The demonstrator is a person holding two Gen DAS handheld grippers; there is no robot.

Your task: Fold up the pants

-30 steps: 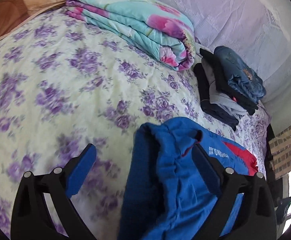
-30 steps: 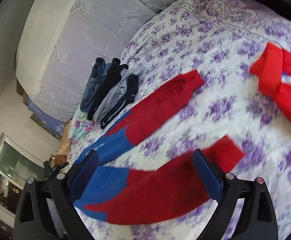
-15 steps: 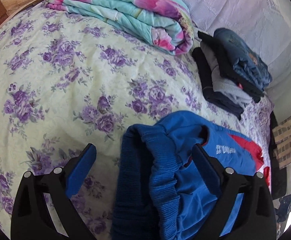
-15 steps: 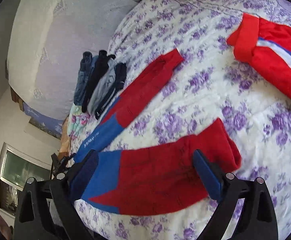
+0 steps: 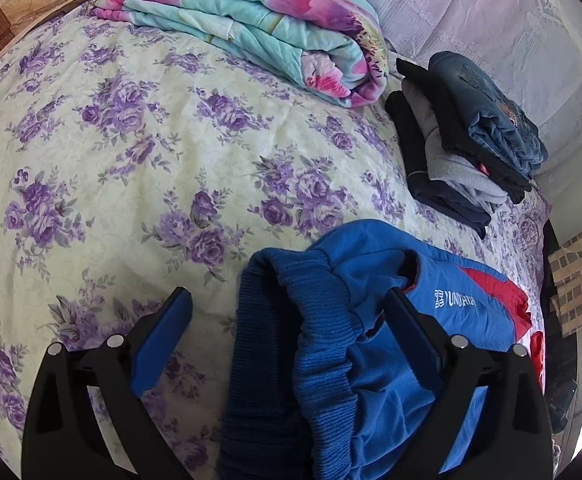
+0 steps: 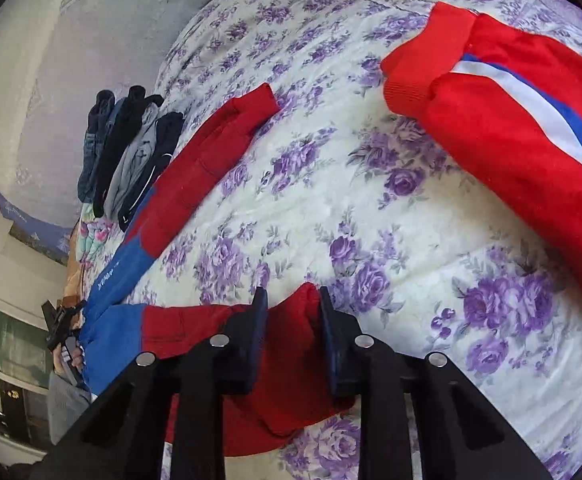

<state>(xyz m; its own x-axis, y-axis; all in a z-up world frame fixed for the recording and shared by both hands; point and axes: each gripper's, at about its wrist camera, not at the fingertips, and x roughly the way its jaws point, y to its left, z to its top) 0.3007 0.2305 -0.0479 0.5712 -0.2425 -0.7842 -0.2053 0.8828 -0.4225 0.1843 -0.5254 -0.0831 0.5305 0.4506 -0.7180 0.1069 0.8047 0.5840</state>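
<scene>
The pants lie spread on the flowered bedspread [image 5: 123, 168], blue at the waist and red down the legs. In the left wrist view the ribbed blue waistband [image 5: 311, 320] bulges up between the wide-apart fingers of my left gripper [image 5: 287, 296], which is open. Its right finger [image 5: 407, 328] rests against the blue cloth. In the right wrist view the far leg [image 6: 211, 152] stretches away to the upper left. My right gripper [image 6: 291, 300] is low over the near leg. Its jaws are closing, with the red cuff [image 6: 291, 320] bunched up between the pads.
A folded turquoise and pink quilt [image 5: 251, 32] lies at the head of the bed. Beside it sits a stack of folded dark and grey clothes [image 5: 471, 140]. A red garment with a white and blue stripe [image 6: 511, 120] lies at the right. A lace-covered wall [image 5: 491, 8] bounds the far side.
My right gripper has sunk onto the near leg's cuff and its jaws have narrowed from wide apart to pinching the red cloth. My left gripper edged closer to the waistband, then stayed still.
</scene>
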